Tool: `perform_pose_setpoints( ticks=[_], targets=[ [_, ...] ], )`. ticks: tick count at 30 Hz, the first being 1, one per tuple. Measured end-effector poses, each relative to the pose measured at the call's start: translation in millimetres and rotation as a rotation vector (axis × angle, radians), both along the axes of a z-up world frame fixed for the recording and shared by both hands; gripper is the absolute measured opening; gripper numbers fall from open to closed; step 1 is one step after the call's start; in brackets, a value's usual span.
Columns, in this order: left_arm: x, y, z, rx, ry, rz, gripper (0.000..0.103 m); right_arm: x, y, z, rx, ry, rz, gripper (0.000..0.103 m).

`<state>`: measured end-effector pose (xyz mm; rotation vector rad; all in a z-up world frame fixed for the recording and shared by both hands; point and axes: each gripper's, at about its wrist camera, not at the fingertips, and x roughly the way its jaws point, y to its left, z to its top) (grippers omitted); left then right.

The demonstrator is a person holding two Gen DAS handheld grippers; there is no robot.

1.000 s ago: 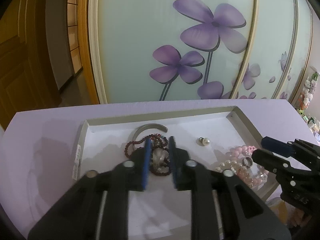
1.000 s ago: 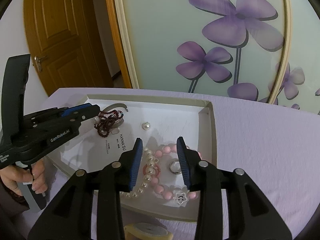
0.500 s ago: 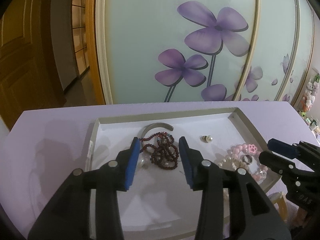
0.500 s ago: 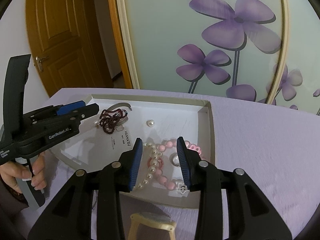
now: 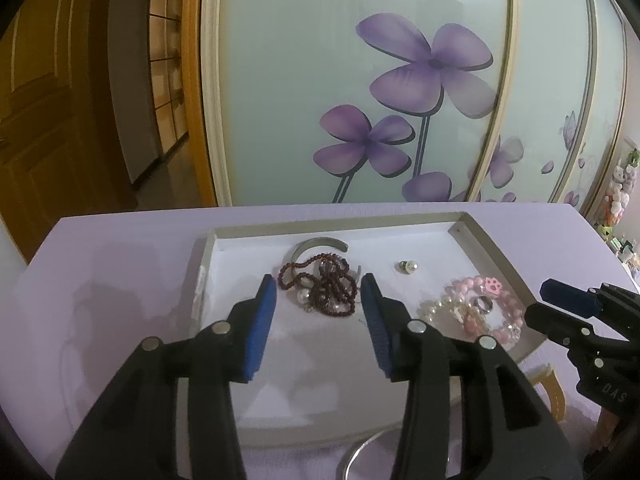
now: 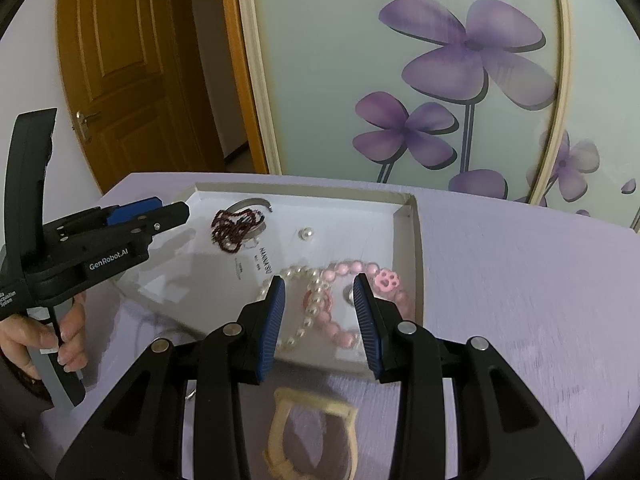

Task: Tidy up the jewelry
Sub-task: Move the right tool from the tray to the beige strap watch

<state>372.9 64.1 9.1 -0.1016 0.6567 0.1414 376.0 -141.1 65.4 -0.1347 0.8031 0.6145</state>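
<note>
The dark red bead strand (image 5: pixel 325 285) is lying in a loose heap on the white floor of the tray (image 5: pixel 482 246), toward its far left part, tangled over a grey open bangle (image 5: pixel 316 245) and a few clear beads. One second earlier this heap was sitting between the nearly closed blue pads of the left gripper (image 5: pixel 318 322); the strand is now lying free, and nothing is being pressed. The jaws of that gripper are opening, with the heap visible beyond the tips and no pad touching it. The gripper is also drawing back from the tray, since more of the tray floor is showing in front of it than before. This is reading as a release: the strand is judged to be placed, and the left gripper is becoming free for another piece.

To the right, a pearl stud (image 5: pixel 407 266) is resting alone. Near the tray's right wall, the pink bead bracelet (image 6: pixel 352 300), the pearl strand (image 6: pixel 310 308) and a ring (image 5: pixel 483 304) are lying together. The right gripper (image 6: pixel 320 320) is hovering above this group with its jaws part open and empty, the gap unchanged. It is judged to be positioned for the next pick. A cream watch strap (image 6: pixel 316 436) is lying outside the tray on the lilac cloth (image 6: pixel 520 280), not yet sorted.
</note>
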Motion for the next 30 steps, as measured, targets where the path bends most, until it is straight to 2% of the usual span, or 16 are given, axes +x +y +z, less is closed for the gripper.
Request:
perform_pose_setpoints(
  ticks=[6,10,17,30],
  targets=[
    [-30.9,-11.4,2.4,0.047,-0.026,0.006,0.053,-21.5,-9.3,4.0,0.004,0.001,0.004,0.037],
    [-48.2,-17.3,0.6,0.057,-0.028,0.003,0.054,-38.2,-15.3,5.4,0.003,0.002,0.0,0.043],
    [-79.7,-25.8,-1.3,0.073,-0.034,-0.002,0.056,-66.2,-26.6,5.3,0.007,0.012,-0.019,0.044],
    [-111.5,-24.6,-2.5,0.062,-0.04,0.012,0.059,-94.1,-55.0,-11.2,0.008,0.067,-0.082,0.045]
  ],
)
